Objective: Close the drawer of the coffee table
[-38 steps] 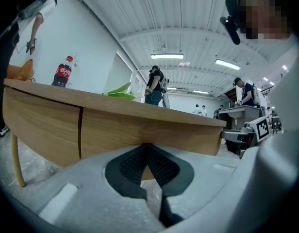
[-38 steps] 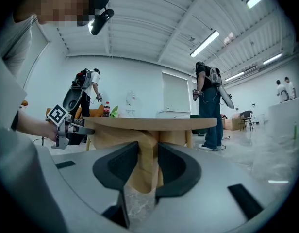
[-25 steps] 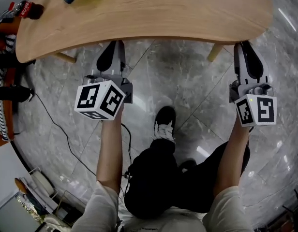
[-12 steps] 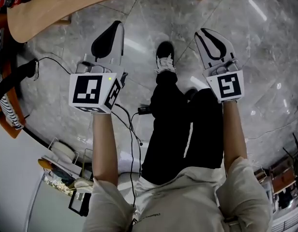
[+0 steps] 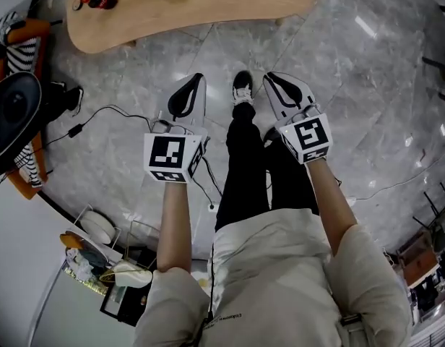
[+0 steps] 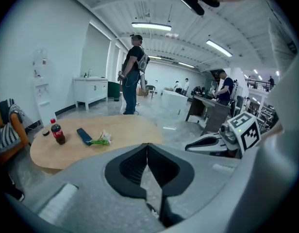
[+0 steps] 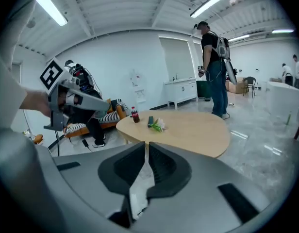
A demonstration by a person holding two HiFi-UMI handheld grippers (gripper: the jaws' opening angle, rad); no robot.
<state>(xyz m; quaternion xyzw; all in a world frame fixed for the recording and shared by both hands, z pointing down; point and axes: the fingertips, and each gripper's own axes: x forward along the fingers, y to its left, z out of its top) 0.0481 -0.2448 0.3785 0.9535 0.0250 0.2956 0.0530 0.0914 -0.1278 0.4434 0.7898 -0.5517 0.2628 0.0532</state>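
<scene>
The light wooden coffee table (image 5: 208,6) lies far off at the top of the head view, and no drawer shows on it in any view. Both grippers hang in the air over the grey floor, well short of the table and to either side of my legs. My left gripper (image 5: 199,78) has its tips touching and holds nothing; in its own view the left gripper (image 6: 147,144) points toward the table (image 6: 120,130). My right gripper (image 5: 270,76) is empty too. Its own view shows the right gripper (image 7: 146,143) closing, with a thin slit left between the tips, aimed at the table (image 7: 188,130).
A cola bottle (image 6: 57,131), a dark flat object (image 6: 84,136) and a green sprig (image 6: 101,140) lie on the table. A person (image 6: 132,72) stands beyond it. A striped orange chair (image 5: 24,56), a black round object (image 5: 13,110) and floor cables (image 5: 114,114) are on the left.
Both grippers have risen from right beside the table's edge, drawn back and come closer together. The table has slid far up in the head view.
</scene>
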